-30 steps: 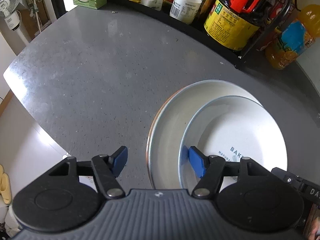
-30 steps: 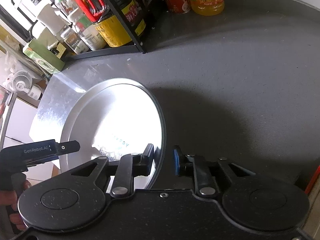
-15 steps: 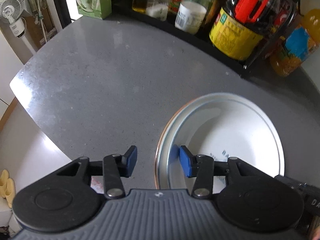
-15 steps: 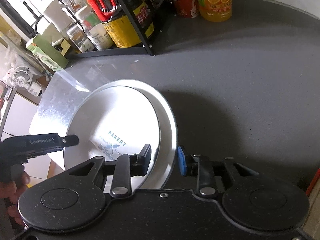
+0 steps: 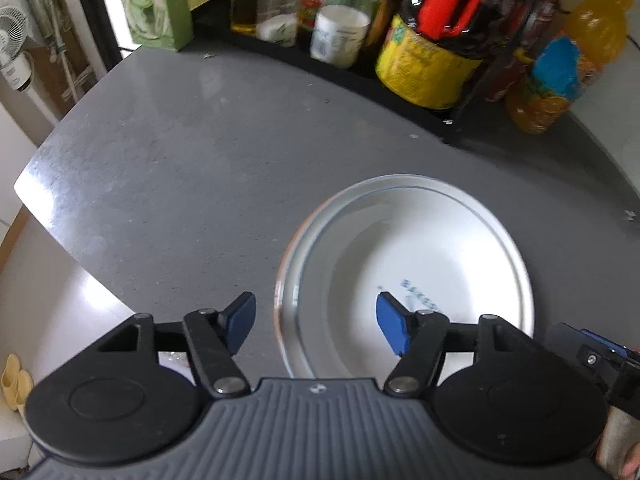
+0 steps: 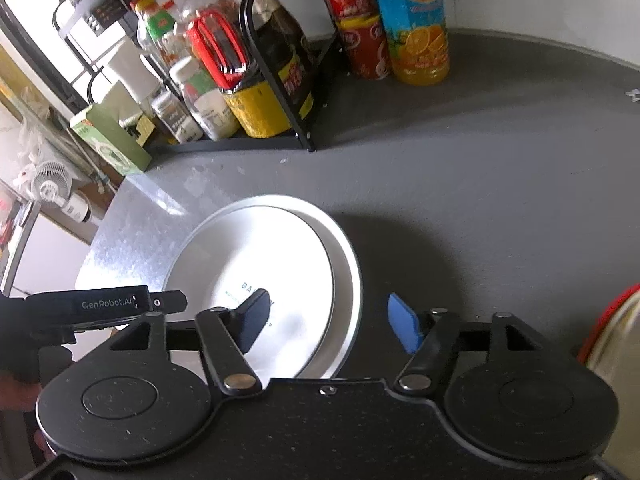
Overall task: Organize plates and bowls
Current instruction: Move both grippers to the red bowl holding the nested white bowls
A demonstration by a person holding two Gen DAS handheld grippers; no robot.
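Observation:
A white plate with blue lettering (image 5: 432,256) (image 6: 256,256) lies nested inside a larger white plate (image 5: 290,276) (image 6: 348,276) on the grey counter. My left gripper (image 5: 316,326) is open; its jaws stand either side of the stack's left rim without touching it. My right gripper (image 6: 330,322) is also open, its jaws spanning the stack's right rim, one pad over the inner plate and the other over bare counter. Each gripper shows at the edge of the other's view: the left gripper body (image 6: 108,304) and the right gripper body (image 5: 592,356).
A black wire rack (image 6: 276,80) with an oil jug (image 5: 432,56), jars and bottles lines the back. An orange juice bottle (image 5: 560,72) and a cola bottle (image 6: 360,28) stand beside it. The counter edge (image 5: 52,216) drops off at left. A red-rimmed object (image 6: 612,328) sits near right.
The small plate has settled centred into the large one. Both grippers have opened wide and drawn back a little from the rims.

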